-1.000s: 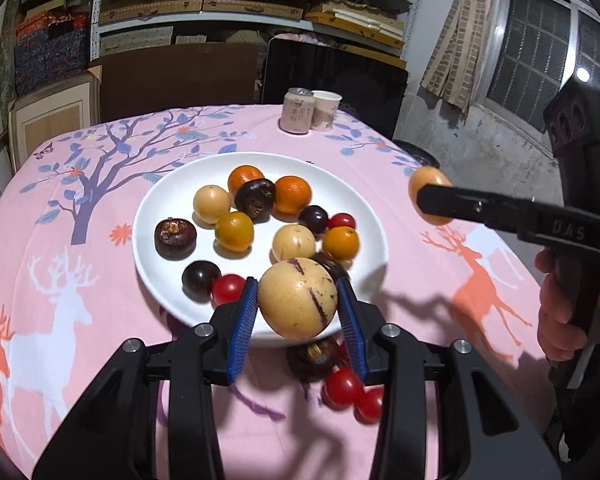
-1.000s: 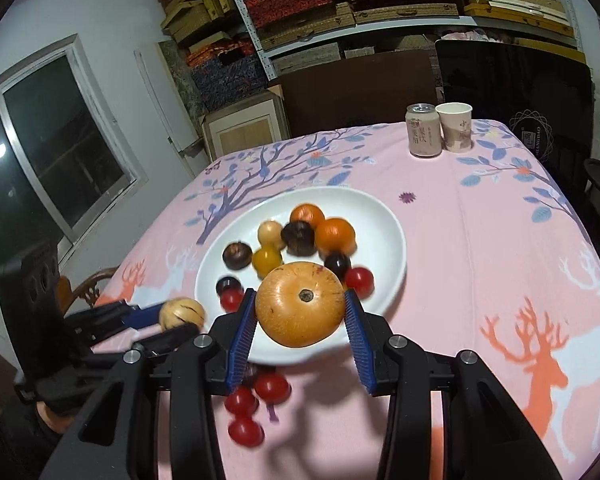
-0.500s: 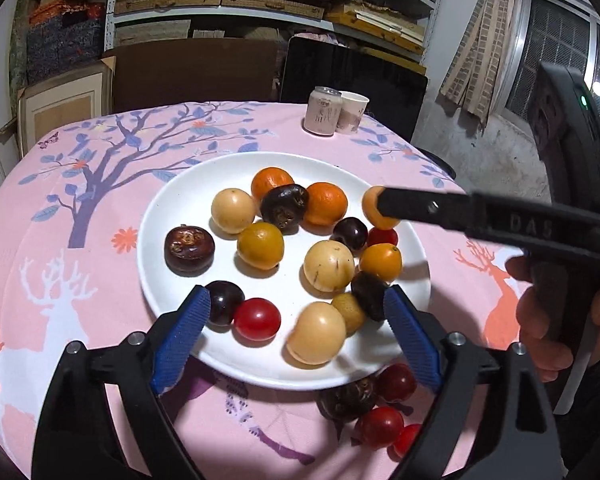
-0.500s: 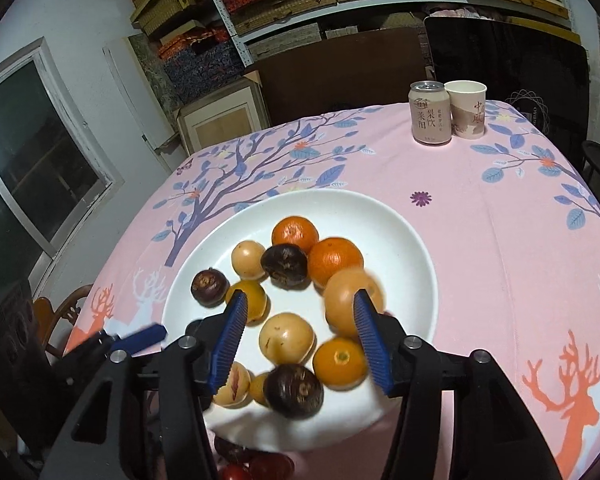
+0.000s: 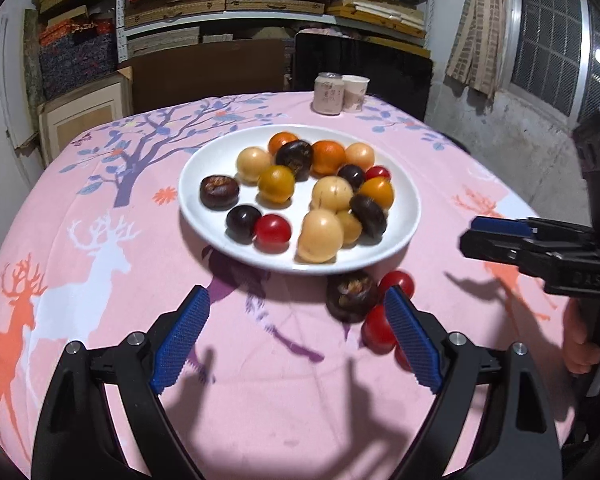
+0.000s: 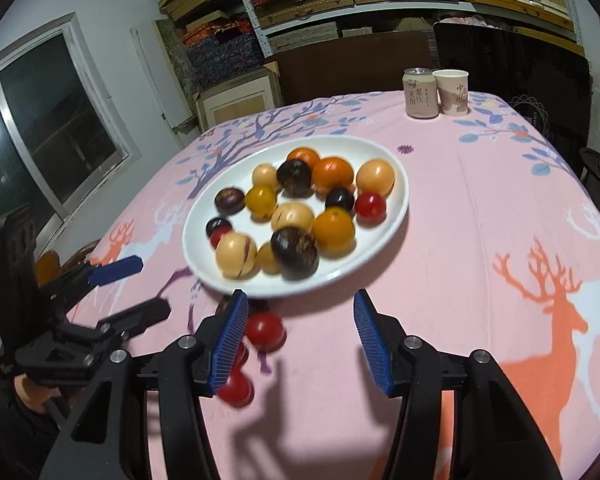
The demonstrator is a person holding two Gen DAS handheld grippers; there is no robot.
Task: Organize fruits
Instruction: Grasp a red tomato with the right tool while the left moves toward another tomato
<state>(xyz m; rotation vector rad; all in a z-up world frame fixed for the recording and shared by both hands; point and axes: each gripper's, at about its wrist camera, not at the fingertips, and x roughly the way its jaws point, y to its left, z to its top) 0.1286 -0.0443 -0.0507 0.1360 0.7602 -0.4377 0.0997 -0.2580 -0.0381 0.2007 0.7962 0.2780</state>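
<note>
Both grippers, left (image 5: 296, 336) and right (image 6: 298, 340), are open and empty. Grab the dark mangosteen (image 5: 351, 296) beside the white plate (image 5: 204, 216) gently; the cherry tomatoes (image 5: 397, 285) touching it may roll.

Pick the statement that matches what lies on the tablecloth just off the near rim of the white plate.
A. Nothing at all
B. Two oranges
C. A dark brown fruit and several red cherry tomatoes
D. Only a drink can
C: a dark brown fruit sits on the tablecloth below the white plate, with red cherry tomatoes beside it; the drink can stands at the far edge.
</note>
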